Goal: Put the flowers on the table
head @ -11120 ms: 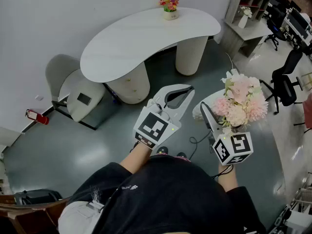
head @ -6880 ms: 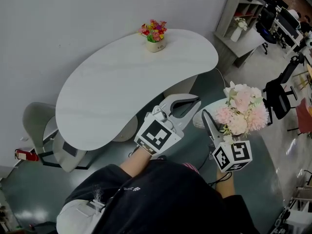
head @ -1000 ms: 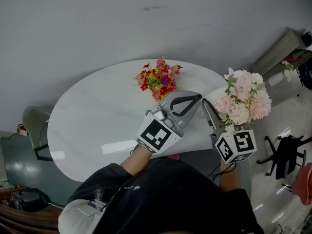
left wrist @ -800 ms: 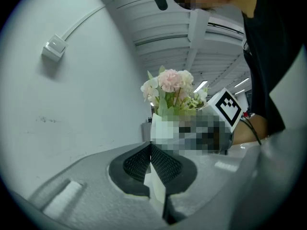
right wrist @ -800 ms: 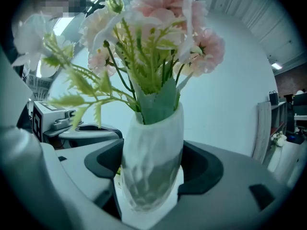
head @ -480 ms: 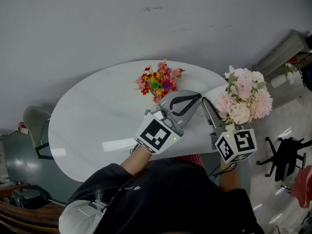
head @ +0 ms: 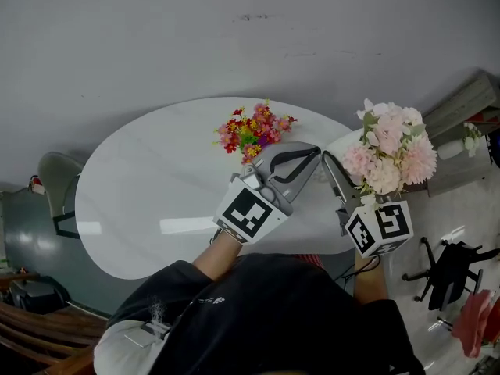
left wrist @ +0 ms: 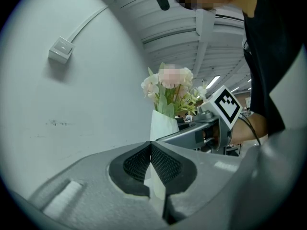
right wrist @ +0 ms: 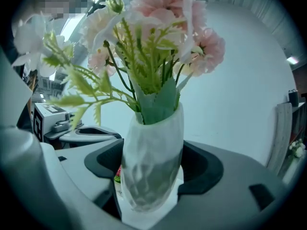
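Observation:
A white frosted vase of pink flowers [head: 388, 151] is held upright in my right gripper [head: 344, 170], above the right end of the white curved table [head: 156, 178]. In the right gripper view the jaws are shut on the vase [right wrist: 152, 162], with the blooms [right wrist: 158, 28] above it. My left gripper [head: 303, 156] hovers over the table beside it, shut with nothing in it; its pads [left wrist: 160, 164] touch. The vase [left wrist: 162, 123] also shows past them in the left gripper view. A small pot of red and yellow flowers [head: 254, 129] stands on the table's far side.
A grey wall runs behind the table. A pale chair [head: 56, 190] sits at the table's left end. At the right are a shelf unit [head: 462, 104] and a black office chair [head: 457, 266] on the floor.
Over the earlier frames I walked up to the table carrying the vase. In the last second the vase has shifted slightly up and right over the table's right end; both grippers keep their state.

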Available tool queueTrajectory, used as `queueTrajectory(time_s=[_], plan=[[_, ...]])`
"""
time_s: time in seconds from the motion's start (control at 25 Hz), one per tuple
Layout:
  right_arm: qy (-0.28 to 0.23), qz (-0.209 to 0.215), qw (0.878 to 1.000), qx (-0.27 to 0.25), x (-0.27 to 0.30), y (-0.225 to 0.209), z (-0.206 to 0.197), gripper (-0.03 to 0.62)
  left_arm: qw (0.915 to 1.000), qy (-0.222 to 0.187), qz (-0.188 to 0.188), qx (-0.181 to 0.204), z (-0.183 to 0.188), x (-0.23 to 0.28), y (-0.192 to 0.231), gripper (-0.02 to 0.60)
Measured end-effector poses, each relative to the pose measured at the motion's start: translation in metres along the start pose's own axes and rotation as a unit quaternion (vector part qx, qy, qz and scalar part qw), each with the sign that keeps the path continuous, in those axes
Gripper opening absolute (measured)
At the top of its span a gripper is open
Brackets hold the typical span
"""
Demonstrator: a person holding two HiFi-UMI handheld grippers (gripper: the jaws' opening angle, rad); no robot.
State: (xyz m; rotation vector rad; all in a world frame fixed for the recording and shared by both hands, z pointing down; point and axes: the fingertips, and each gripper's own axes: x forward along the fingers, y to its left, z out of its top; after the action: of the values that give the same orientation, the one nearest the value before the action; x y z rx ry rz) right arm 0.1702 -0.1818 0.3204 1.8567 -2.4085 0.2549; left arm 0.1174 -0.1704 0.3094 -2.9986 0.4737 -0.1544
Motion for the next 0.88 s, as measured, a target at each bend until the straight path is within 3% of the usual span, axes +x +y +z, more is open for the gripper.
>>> queueTrajectory(time_s=[0.4,0.88], plan=[[-0.001,0.033,0.999,-0.009,0.014,-0.003,0.005,0.367,0.9996,0.006,0.029,0.0,0.0,0.004,0.007,-0.002],[-0.014,0.044,0.999,-0.007,0.017,0.001,0.01,0.367,0.9991,0.006,0.039,0.011,0.006,-0.001,0.005,-0.002]])
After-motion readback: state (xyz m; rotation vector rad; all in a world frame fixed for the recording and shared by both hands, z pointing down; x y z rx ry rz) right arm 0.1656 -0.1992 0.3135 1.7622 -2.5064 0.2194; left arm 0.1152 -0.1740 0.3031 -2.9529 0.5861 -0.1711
